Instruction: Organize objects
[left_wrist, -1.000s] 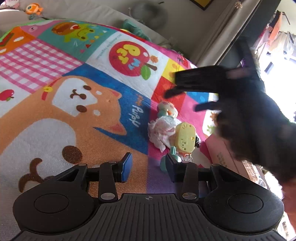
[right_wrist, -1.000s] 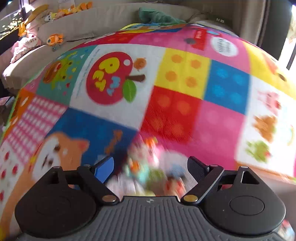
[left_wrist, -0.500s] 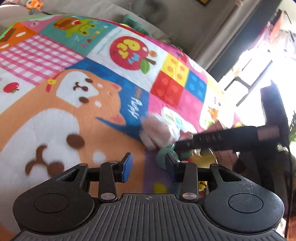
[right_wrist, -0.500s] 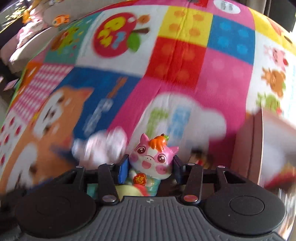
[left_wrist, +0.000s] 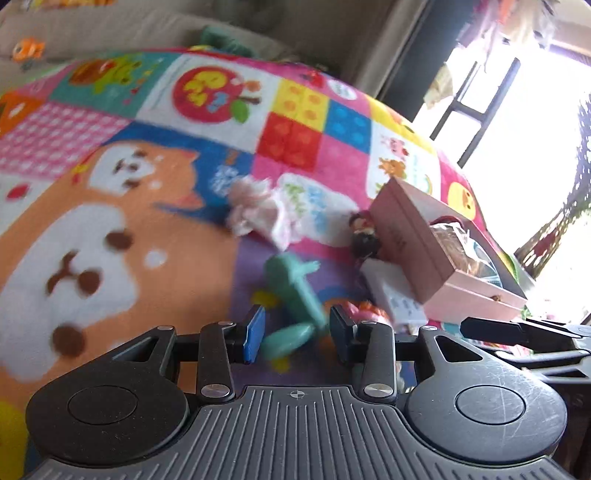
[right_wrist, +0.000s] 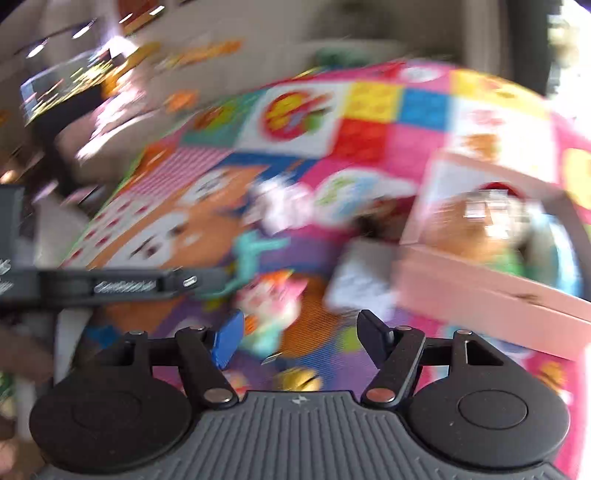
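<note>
Right gripper (right_wrist: 297, 334): jaws opening, the pig figurine (right_wrist: 269, 306) loose between them on the mat, short of the pink box (right_wrist: 480, 291). Left gripper (left_wrist: 295, 332): part open, pads clear of the teal toy (left_wrist: 291, 295). Risk: a premature release leaves the figurine outside the box; heavy blur prevents confirmation.

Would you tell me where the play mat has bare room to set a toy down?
The play mat is bare across the orange dog picture, left of the pink frilly cloth and teal toy. It is crowded beside the pink box, where a small dark figure and white card cluster.
</note>
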